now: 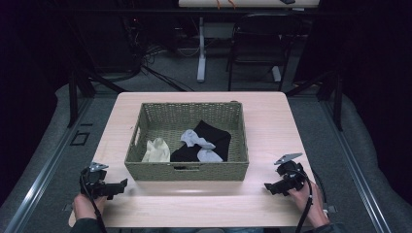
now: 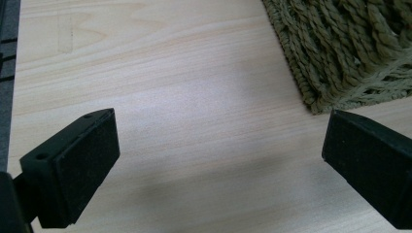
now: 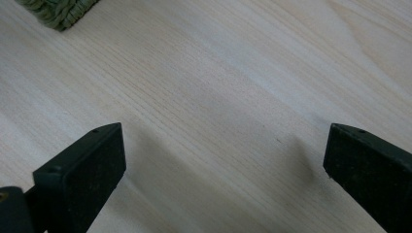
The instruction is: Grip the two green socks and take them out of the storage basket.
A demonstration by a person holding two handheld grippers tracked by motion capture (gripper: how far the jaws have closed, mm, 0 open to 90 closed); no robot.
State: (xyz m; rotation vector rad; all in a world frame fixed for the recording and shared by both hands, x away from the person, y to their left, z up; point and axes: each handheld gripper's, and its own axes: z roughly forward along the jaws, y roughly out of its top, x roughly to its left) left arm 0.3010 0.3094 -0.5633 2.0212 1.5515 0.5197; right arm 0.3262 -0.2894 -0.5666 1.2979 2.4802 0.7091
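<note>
On the pale wooden worktop (image 1: 272, 126) a woven basket (image 1: 187, 171) sits mid-table holding cream, grey and black cloths, while the left claw (image 2: 221, 160) and right claw (image 3: 223, 170) hover near its front corners, both spread wide and holding nothing.

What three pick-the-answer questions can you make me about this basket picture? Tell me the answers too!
1. Where do the clothes lie?
A. inside the woven olive-green rectangular basket
B. on the floor
C. on the chair

2. How many pale grey socks are in the basket?
A. none
B. two
C. five

3. How is the left gripper?
A. shut on a sock
B. open, holding nothing
C. inside the basket

Answers: 1 A, the black folded cloth and cream cloth sit within the basket walls. 2 B, two grey pieces lie on the black cloth. 3 B, its jaws stand wide over the bare light wooden table.
</note>
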